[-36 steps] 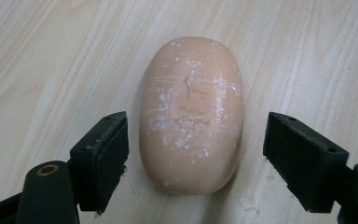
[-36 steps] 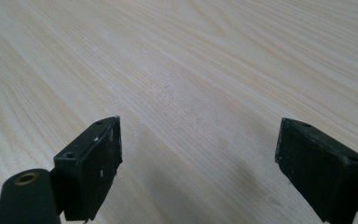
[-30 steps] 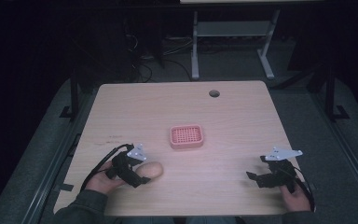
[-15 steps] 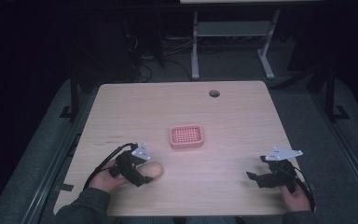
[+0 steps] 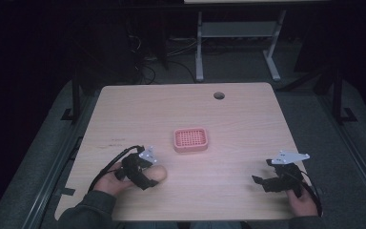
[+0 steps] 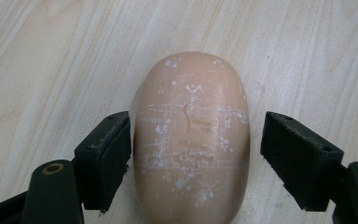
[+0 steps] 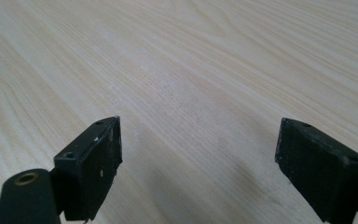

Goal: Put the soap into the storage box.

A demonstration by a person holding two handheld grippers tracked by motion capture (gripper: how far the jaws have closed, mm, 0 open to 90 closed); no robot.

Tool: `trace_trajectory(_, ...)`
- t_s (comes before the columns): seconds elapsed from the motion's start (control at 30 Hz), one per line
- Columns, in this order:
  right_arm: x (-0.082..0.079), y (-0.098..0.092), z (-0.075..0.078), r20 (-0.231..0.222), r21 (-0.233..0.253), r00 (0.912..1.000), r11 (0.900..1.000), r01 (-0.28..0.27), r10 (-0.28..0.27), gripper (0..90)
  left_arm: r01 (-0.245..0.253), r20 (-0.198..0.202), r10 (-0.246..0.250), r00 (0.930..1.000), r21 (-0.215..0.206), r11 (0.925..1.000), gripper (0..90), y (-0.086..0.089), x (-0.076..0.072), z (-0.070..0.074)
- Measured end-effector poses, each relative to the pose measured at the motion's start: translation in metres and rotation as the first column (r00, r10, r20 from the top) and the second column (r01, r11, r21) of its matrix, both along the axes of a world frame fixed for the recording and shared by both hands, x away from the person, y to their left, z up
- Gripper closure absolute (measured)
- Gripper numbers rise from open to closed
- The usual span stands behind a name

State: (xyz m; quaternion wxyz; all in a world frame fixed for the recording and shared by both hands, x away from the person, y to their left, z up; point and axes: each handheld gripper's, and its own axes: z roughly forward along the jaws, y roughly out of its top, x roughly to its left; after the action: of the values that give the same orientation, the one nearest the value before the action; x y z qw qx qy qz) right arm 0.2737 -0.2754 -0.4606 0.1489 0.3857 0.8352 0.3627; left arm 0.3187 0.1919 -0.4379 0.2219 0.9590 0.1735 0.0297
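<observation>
- Two tools over a pale wooden worktop (image 5: 248,119), one near each front corner.
- Left tool (image 6: 193,154) spread around a tan bar of soap (image 6: 192,140): one pad touching or nearly touching the bar's long side, the other standing clear with a visible gap, so not yet clamped.
- Soap lying flat on the worktop at front left (image 5: 156,173), well apart from the pink slotted soap dish (image 5: 190,139) near the middle.
- Probably firm and fairly dense, smooth and rounded, dusted with dry white flecks and scored with fine lines; likely slippery under hard pressure and easy to dent.
- Best gripped across the short width at mid-length, on the nearly parallel sides, not on the tapering ends.
- Right tool (image 7: 198,163) wide apart, holding nothing, low over bare wood at front right (image 5: 274,180).
</observation>
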Motion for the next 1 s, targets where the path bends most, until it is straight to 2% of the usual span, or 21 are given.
trace_trajectory(1.0, -0.0003, 0.0001, 0.0002, 0.000, 0.002, 1.0000, 1.000, 0.002, -0.002, 14.2, -0.005, -0.007, 0.005, 1.0000, 0.031, 0.9995, 31.5, -0.0048, 0.0030, -0.0059)
